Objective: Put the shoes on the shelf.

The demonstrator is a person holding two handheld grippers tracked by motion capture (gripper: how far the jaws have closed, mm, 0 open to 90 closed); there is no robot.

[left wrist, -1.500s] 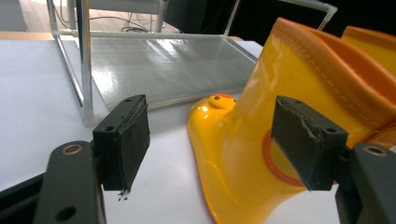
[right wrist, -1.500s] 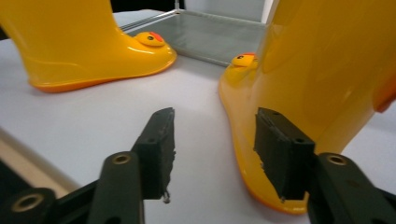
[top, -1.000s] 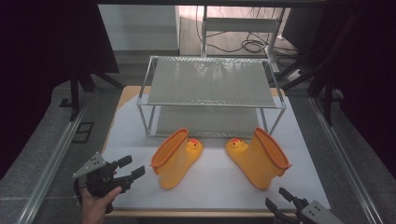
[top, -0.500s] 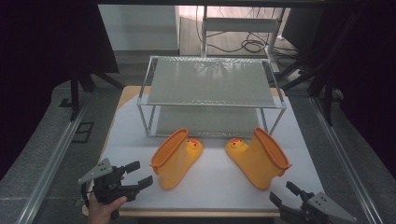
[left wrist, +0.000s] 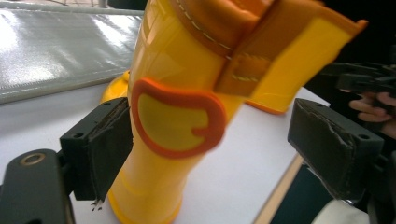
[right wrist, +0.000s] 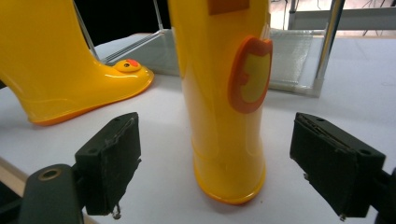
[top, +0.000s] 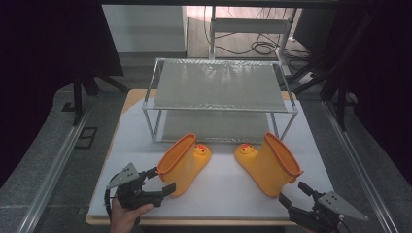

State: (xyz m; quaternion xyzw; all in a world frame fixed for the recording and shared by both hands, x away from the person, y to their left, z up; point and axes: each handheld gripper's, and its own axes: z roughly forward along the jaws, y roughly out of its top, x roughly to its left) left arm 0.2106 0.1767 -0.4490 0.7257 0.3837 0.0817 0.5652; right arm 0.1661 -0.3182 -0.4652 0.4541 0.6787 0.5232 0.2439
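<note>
Both jaw pairs have just been opening as the left hand-held gripper (top: 156, 180) slid in toward the left boot (top: 183, 162), whose shaft now stands between its spread, seemingly untouching pads. The right hand-held gripper (top: 293, 193), equally wide, faces the right boot (top: 270, 163) just ahead on the worktop (top: 228, 194). Approach stage; next, each must close squarely on a shaft, likely bound for the rack (top: 218, 87) beyond.
</note>
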